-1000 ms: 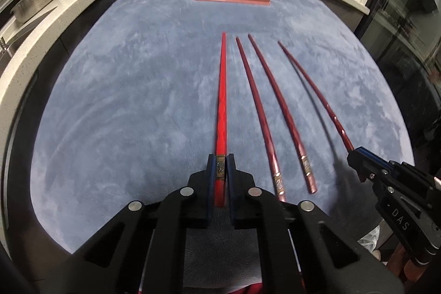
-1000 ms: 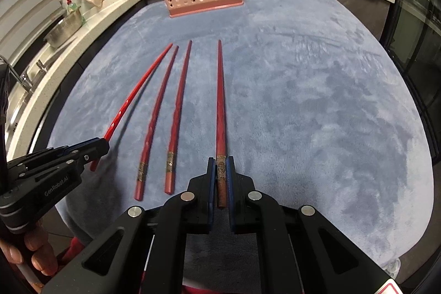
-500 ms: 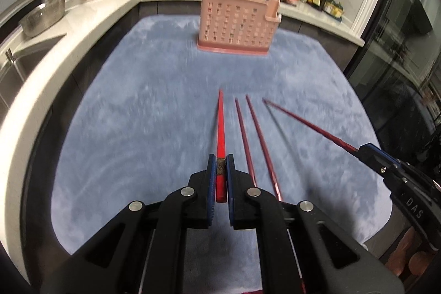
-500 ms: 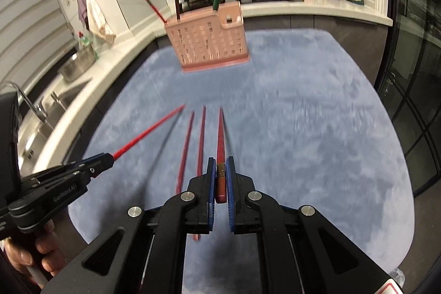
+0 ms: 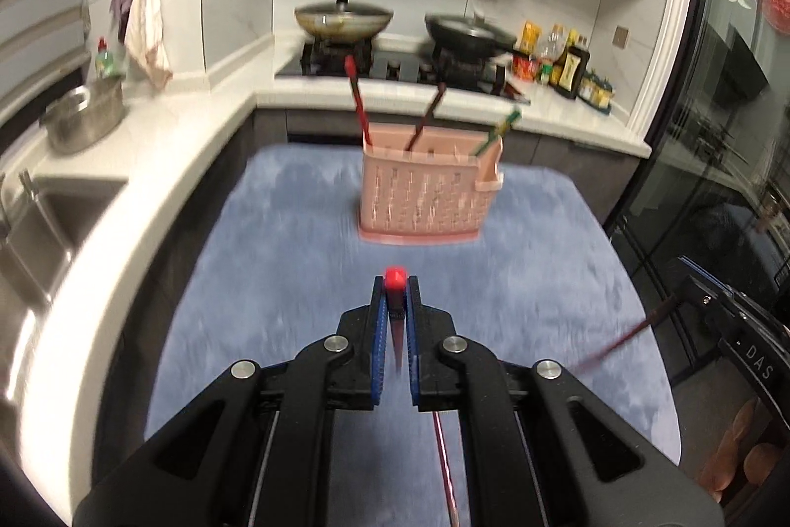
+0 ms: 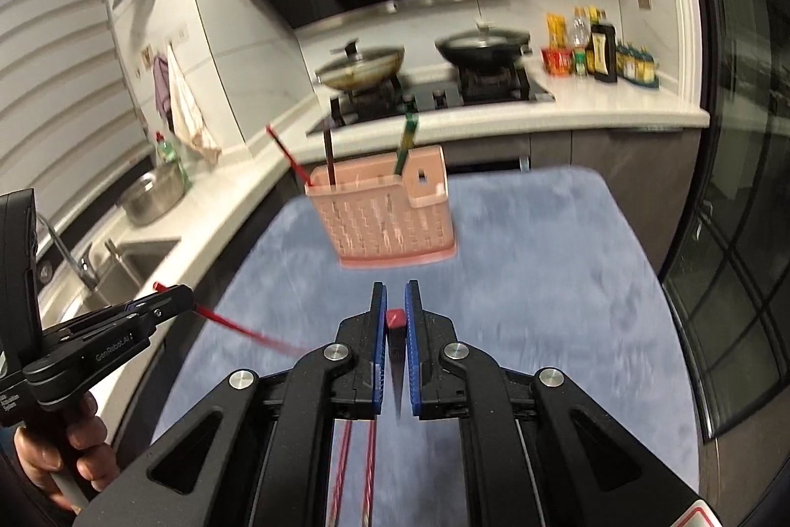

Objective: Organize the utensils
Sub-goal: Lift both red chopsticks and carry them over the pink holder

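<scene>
Kitchen; blue mat [image 5: 276, 280] as work surface. Near edge: two chopsticks [image 6: 355, 467] remain flat on the mat. Left gripper [image 5: 395, 304] pinches a red chopstick [image 5: 395, 278]; right gripper [image 6: 395, 314] pinches a second one [image 6: 395, 318]. A second ago both lay on the mat; now lifted, swung tips-down. Far edge: pink holder [image 5: 424, 196], three utensils upright. Judged: carry to holder under way.

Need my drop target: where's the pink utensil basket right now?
The pink basket stands straight ahead at the far end of the blue mat, just before the stove counter, in both wrist views.
</scene>
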Available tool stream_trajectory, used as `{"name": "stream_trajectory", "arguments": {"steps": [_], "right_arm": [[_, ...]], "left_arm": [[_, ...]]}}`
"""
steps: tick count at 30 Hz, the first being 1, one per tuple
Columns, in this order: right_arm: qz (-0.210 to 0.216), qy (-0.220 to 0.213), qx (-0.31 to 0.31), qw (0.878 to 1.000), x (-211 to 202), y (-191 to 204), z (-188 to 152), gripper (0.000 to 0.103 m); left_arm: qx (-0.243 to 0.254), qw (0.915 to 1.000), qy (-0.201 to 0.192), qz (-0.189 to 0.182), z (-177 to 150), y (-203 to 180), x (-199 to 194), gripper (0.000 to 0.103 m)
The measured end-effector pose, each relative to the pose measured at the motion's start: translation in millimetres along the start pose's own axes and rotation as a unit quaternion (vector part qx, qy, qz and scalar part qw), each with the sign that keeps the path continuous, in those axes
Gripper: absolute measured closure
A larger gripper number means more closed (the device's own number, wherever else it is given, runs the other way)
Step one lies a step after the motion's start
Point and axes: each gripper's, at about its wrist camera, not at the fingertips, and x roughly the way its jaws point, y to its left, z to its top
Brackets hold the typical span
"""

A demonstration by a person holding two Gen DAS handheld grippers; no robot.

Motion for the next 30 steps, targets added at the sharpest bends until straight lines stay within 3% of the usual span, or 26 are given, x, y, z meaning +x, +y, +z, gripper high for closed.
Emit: {"name": "stream_trajectory", "arguments": {"steps": [11,20,25,30], "right_arm": [[0.026,-0.058,0.001,0.998,9,6,84,0.096],[0.037,-0.124,0.004,0.992,36,18,179,0.096],[0.037,-0.136,-0.001,0.990,65,25,216,0.096],[0.033,-0.132,0.000,0.991,102,27,237,0.096]], "left_arm": [[-0.003,0.9974,-0.072,-0.006,97,-1,-8,0.096],[-0.019,0.9902,-0.138,0.006,188,8,0,0.096],[-0.027,0.9884,-0.149,0.011,219,13,25,0.096],[-0.033,0.9901,-0.136,0.012,227,18,55,0.096]]}}
